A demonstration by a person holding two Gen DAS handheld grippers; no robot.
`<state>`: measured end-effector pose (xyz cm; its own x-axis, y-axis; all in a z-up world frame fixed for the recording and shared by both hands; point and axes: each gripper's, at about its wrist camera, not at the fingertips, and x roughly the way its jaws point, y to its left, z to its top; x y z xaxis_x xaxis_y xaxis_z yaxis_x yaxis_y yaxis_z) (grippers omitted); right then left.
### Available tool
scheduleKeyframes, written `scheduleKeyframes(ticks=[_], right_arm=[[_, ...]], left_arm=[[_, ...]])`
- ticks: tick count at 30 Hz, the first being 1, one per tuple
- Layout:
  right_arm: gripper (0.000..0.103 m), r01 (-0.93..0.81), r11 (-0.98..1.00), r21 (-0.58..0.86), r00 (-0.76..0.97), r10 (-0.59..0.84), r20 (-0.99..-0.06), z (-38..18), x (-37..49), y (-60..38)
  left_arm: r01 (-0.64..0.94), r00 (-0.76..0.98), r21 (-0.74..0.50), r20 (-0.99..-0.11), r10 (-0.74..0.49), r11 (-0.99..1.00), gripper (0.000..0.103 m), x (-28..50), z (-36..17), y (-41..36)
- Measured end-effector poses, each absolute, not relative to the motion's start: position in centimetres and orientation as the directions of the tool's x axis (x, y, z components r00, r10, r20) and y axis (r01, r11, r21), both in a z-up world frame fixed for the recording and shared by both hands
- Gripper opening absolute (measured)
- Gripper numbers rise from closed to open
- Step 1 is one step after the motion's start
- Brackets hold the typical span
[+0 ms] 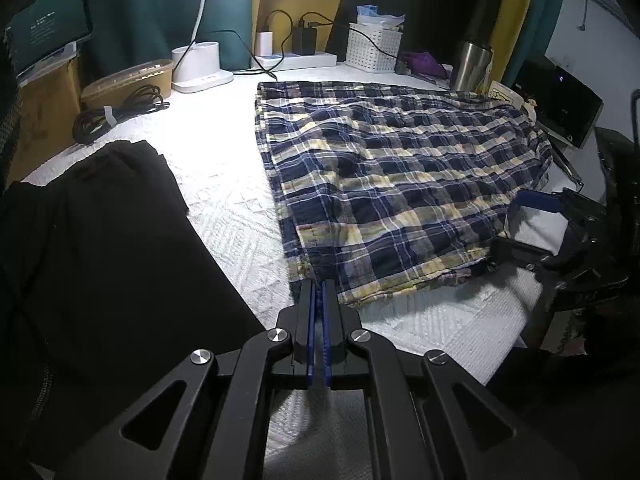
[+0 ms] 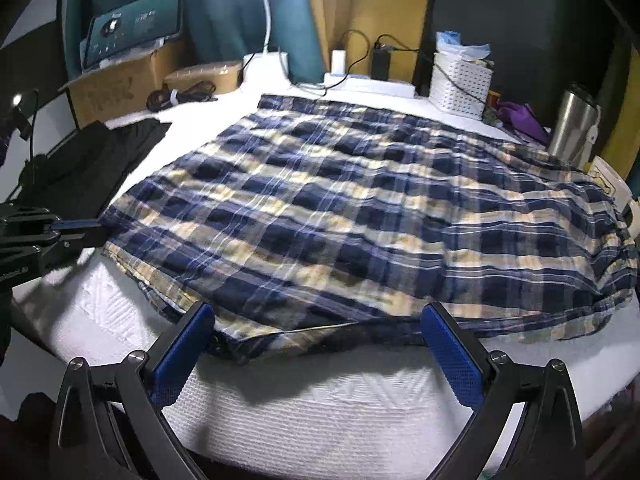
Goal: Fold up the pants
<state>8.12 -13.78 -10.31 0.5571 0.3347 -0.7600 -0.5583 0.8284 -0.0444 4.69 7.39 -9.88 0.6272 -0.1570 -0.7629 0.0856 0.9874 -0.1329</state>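
Note:
Navy, yellow and white plaid pants [image 1: 384, 184] lie folded flat on a white textured cloth [image 1: 224, 208]; they also fill the right wrist view [image 2: 360, 216]. My left gripper [image 1: 319, 286] is shut on the near left corner of the pants; it shows at the left edge of the right wrist view [image 2: 86, 230]. My right gripper [image 2: 320, 316] is open wide, its blue pads [image 2: 452, 356] on either side of the pants' near edge. It shows at the right of the left wrist view [image 1: 516, 220].
A folded black garment [image 1: 100, 216] lies left of the pants. At the back stand a coiled cable [image 1: 120, 112], a brown tub [image 1: 128, 80], a white lamp base [image 1: 200, 68], a power strip [image 1: 296, 60], a white basket [image 1: 372, 48] and a steel tumbler [image 1: 470, 66].

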Motion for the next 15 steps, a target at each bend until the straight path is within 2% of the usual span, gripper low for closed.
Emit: scheduleKeyframes(ticks=[15], right_arm=[[0.103,-0.452,0.891,-0.042,0.614,0.277,-0.739,-7.9,13.8,-18.8]], left_arm=[[-0.075,0.627,-0.089,-0.778,-0.023,0.993,0.003,6.8,-7.7,10.1]])
